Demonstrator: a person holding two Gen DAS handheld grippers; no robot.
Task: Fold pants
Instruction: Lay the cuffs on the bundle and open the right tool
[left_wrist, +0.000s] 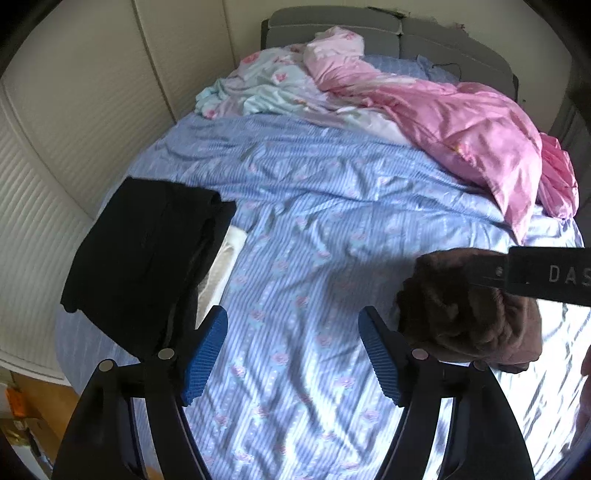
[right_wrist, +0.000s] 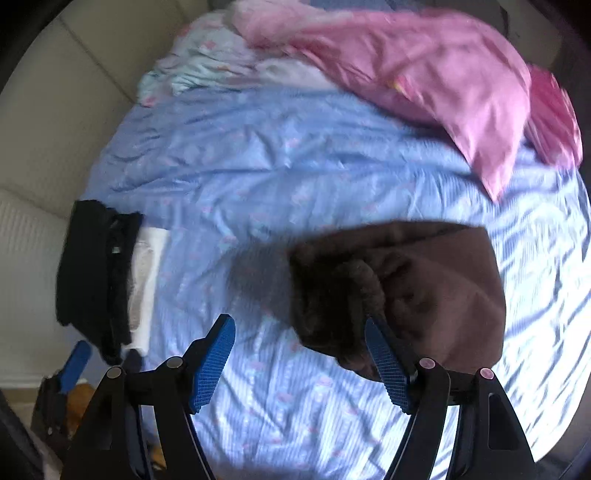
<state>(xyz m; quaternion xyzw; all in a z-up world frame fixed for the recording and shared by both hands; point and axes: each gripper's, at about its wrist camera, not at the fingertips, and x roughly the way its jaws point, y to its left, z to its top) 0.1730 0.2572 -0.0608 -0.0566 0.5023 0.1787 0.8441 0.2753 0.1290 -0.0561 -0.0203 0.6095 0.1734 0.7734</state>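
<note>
Both grippers are above the bed, angled steeply down, nothing in either one.

Left gripper: jaws wide apart, only the blue striped sheet visible between the blue pads. Not touching any fabric.

Right gripper: jaws also wide, empty gap over the sheet. Its right finger overlaps the near edge of the brown pants in the right wrist view (cannot tell if it touches; looks like it sits above them).

The brown pants lie on the sheet as a compact folded bundle, right of centre on the bed. In the left wrist view the same bundle sits just right of the left gripper's right finger, partly covered by the body of the right gripper crossing in from the right edge.

On the left edge of the bed: a folded black garment on top of something white, well apart from the pants.

At the far end: a crumpled pink quilt and a pale floral cloth.
</note>
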